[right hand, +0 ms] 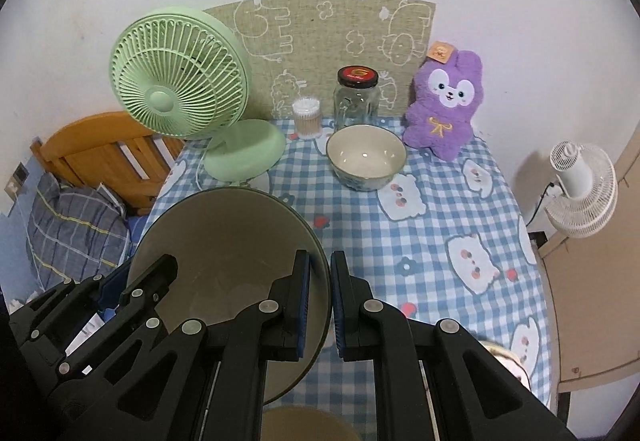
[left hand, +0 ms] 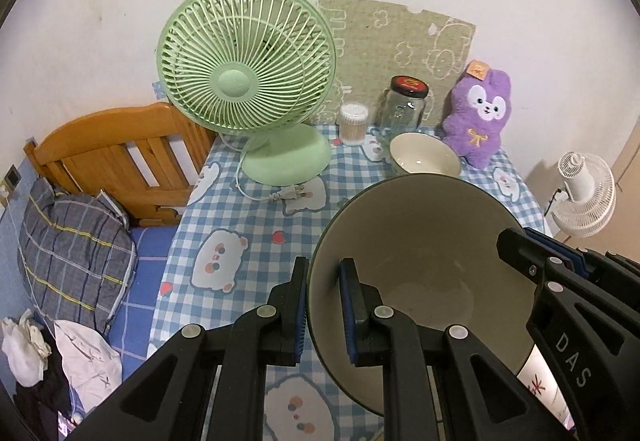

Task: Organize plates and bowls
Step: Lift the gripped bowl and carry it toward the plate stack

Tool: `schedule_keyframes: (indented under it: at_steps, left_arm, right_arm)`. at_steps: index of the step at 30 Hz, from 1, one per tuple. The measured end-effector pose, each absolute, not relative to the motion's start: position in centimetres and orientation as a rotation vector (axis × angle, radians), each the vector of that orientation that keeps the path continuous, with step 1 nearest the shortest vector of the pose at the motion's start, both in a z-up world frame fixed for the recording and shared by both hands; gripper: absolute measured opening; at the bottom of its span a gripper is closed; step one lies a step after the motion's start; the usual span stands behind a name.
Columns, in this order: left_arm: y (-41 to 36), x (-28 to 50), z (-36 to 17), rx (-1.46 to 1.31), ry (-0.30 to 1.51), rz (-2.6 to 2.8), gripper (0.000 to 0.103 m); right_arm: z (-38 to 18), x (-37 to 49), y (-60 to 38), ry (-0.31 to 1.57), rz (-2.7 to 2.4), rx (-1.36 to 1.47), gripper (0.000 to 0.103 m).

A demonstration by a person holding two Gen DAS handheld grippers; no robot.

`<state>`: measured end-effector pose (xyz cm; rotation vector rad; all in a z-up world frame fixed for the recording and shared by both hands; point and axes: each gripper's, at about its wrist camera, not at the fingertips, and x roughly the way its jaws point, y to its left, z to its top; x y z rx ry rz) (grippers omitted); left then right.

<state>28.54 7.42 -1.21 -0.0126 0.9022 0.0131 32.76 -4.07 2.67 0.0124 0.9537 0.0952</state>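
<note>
A large cream bowl with a dark rim (left hand: 424, 261) is held above the checked tablecloth by both grippers. My left gripper (left hand: 324, 305) is shut on its left rim, one finger inside and one outside. My right gripper (right hand: 319, 301) is shut on its right rim; the bowl also shows in the right wrist view (right hand: 224, 241). A smaller cream bowl with a blue pattern (right hand: 366, 157) stands at the back of the table, in front of the glass jar; it also shows in the left wrist view (left hand: 424, 155). The rim of another bowl (right hand: 308, 423) shows at the bottom edge.
A green desk fan (right hand: 180, 89) stands back left with its cord on the cloth (left hand: 276, 195). A cotton swab tub (right hand: 306, 117), a glass jar with a dark lid (right hand: 356, 97) and a purple plush rabbit (right hand: 444, 105) line the back wall. A bed (left hand: 100, 169) lies left; a white fan (right hand: 580, 189) stands right.
</note>
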Motion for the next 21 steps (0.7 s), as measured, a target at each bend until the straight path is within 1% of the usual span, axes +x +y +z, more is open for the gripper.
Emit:
schedule_keyframes:
  at_steps: [11, 21]
  left_arm:
    - [6.9, 25.1, -0.3, -0.021, 0.907, -0.027, 0.012]
    - [5.8, 23.1, -2.9, -0.005, 0.980, -0.068, 0.012]
  right_arm:
    - [2.6, 28.1, -5.4, 0.993, 0.064, 0.063, 0.013]
    - [-0.3, 25.9, -6.7, 1.073, 0.030, 0.091, 0.013]
